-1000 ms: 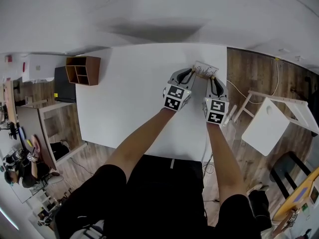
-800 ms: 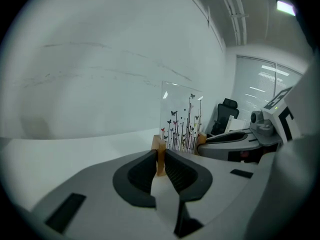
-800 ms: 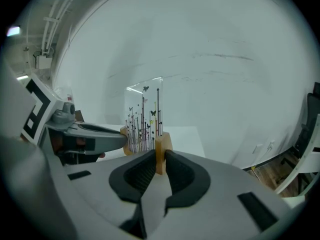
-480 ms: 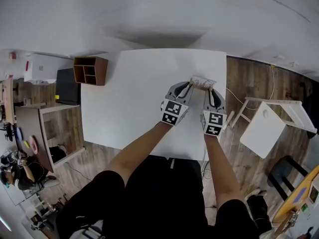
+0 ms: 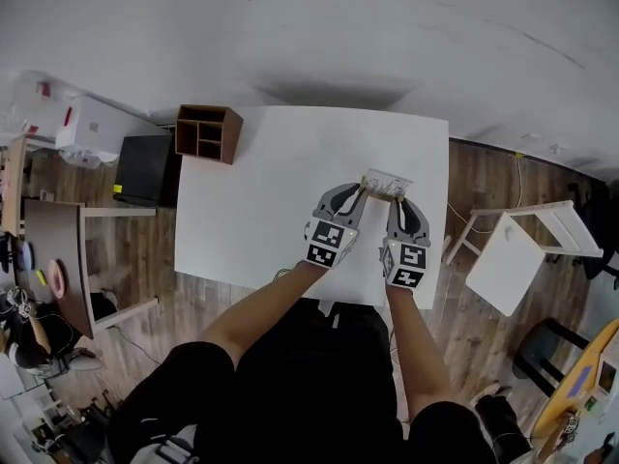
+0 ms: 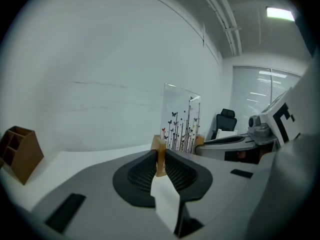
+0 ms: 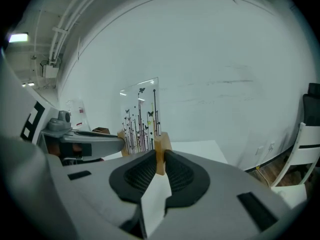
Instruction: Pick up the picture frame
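The person's forearms (image 5: 266, 303) are reaching out over the near edge of the white table (image 5: 251, 201), each hand carrying a pair of tongs. The left tongs (image 5: 362, 190) are pinching the left wooden foot (image 6: 159, 145) of the picture frame (image 5: 387, 183), with their black ribbed pads pressing on both sides of the block. The right tongs (image 5: 397, 201) are clamping the right wooden foot (image 7: 161, 146) in the same way, so each pair is standing only as far apart as its block is thick. The picture frame is standing upright between the two tongs, a clear pane printed with thin dark stems and small butterflies. It is being held over the far right part of the table, near the right edge, though the head view is not showing whether its feet are touching the surface. Farther left, a brown wooden organizer (image 5: 208, 133) with open compartments is sitting at the table's far left corner, well apart from the frame. Beyond the table, a plain white wall (image 5: 387, 46) is filling the background.
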Demonstrator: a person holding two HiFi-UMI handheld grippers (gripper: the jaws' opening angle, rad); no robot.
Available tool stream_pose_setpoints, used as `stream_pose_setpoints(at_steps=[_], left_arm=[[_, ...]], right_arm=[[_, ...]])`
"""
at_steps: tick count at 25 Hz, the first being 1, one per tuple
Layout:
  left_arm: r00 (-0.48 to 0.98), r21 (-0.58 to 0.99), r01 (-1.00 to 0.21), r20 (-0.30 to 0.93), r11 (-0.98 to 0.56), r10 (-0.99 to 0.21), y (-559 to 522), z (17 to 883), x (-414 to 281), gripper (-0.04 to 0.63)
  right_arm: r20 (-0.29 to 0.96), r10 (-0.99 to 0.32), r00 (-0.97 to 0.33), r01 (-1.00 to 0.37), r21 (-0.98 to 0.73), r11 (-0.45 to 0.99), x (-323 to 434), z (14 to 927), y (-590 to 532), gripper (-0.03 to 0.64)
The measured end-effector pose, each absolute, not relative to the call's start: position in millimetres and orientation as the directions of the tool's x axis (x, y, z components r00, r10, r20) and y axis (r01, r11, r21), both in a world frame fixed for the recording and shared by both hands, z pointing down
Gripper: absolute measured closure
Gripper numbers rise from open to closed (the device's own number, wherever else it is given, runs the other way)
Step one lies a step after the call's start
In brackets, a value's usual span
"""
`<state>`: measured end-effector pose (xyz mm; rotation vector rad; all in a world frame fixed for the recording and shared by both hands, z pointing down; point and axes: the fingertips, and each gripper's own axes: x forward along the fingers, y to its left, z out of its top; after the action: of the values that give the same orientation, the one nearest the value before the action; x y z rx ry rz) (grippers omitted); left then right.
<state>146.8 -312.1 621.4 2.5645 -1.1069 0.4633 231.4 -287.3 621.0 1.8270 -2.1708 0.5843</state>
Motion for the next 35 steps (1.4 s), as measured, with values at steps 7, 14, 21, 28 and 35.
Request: stream_pose_setpoints(at_steps=[7,14,21,28,35], left_arm=[[0.645,0.188,-0.756,0.378,-0.628,-0.664,-253.2,571.7,72.1,0.535],[0.634,0.187,-0.768,0.352,-0.612,-0.688,-192.1,527.8,8.7,0.534],[0.613,0.173,-0.788,0.301,-0.590,-0.731,-145.4,495.9,-56.3,0.534],[0.565,0.137,-0.824,0.265,-0.549,-0.781,-129.1,480.7,-121.5,0.534],[0.523,0.154,-0.852,0.247,-0.500,-0.816,-109.6,476.4,-168.4,0.534]], right_arm=[[0.398,-0.894,-0.208,-0.976,-0.141,0.165,157.8,571.3,-229.4,0.546],[0.361,-0.904,-0.229,-0.971,-0.152,0.186,96.2,528.7,-172.3,0.546],[0.319,-0.909,-0.270,-0.962,-0.128,0.241,32.6,494.8,-131.6,0.546],[0.288,-0.902,-0.323,-0.946,-0.119,0.301,-32.3,481.2,-116.4,0.546],[0.274,-0.886,-0.374,-0.927,-0.096,0.362,-78.7,473.6,-104.9,0.546]])
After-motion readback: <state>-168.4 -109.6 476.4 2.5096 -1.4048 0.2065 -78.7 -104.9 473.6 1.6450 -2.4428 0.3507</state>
